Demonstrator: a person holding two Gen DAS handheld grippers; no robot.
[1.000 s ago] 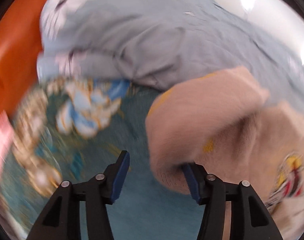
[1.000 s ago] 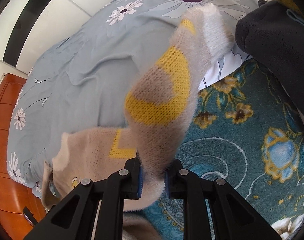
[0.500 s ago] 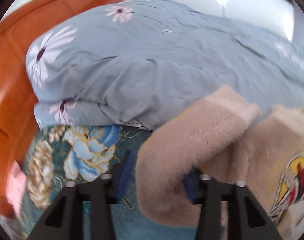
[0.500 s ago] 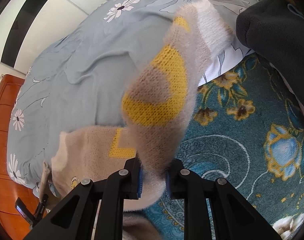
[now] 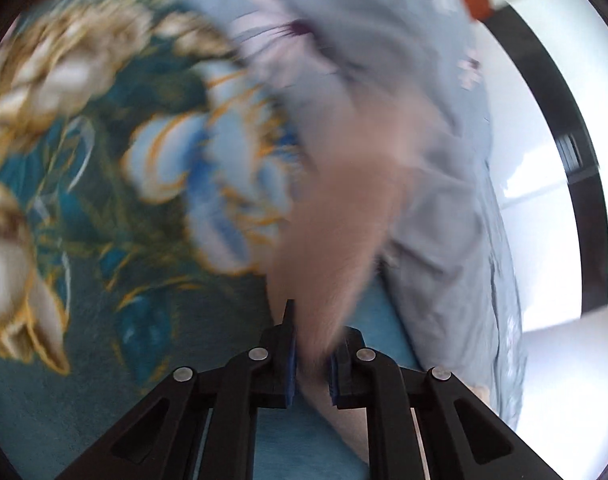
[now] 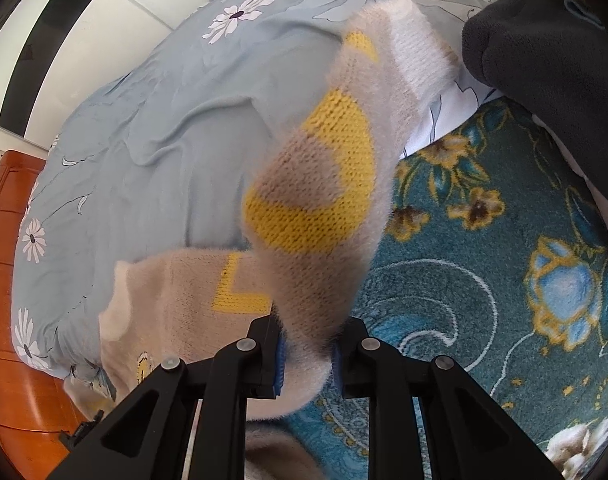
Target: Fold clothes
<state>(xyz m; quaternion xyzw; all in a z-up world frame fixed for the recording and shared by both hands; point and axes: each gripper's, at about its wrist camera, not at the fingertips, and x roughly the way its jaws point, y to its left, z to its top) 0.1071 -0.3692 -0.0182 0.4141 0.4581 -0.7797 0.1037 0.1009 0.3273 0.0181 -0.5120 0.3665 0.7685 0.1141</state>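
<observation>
A fuzzy beige sweater with yellow knitted shapes lies on a teal floral blanket. In the right wrist view my right gripper (image 6: 306,354) is shut on one sleeve (image 6: 316,208), which stands up from the jaws to its white cuff. The sweater's body (image 6: 176,304) spreads to the left. The left wrist view is blurred by motion. My left gripper (image 5: 310,354) has its jaws closing, its blue pads pressing on a beige part of the sweater (image 5: 336,240) that rises between them.
A grey-blue flowered duvet (image 6: 156,120) is bunched behind the sweater, also in the left view as duvet (image 5: 436,184). A dark grey garment (image 6: 544,60) lies at the upper right. Orange wooden furniture (image 6: 8,360) stands at the left. The teal blanket (image 6: 484,280) spreads to the right.
My left gripper has swung and rolled with the view tilting, and its jaws have closed from wide apart onto the beige sweater. The right gripper and its sleeve have stayed put.
</observation>
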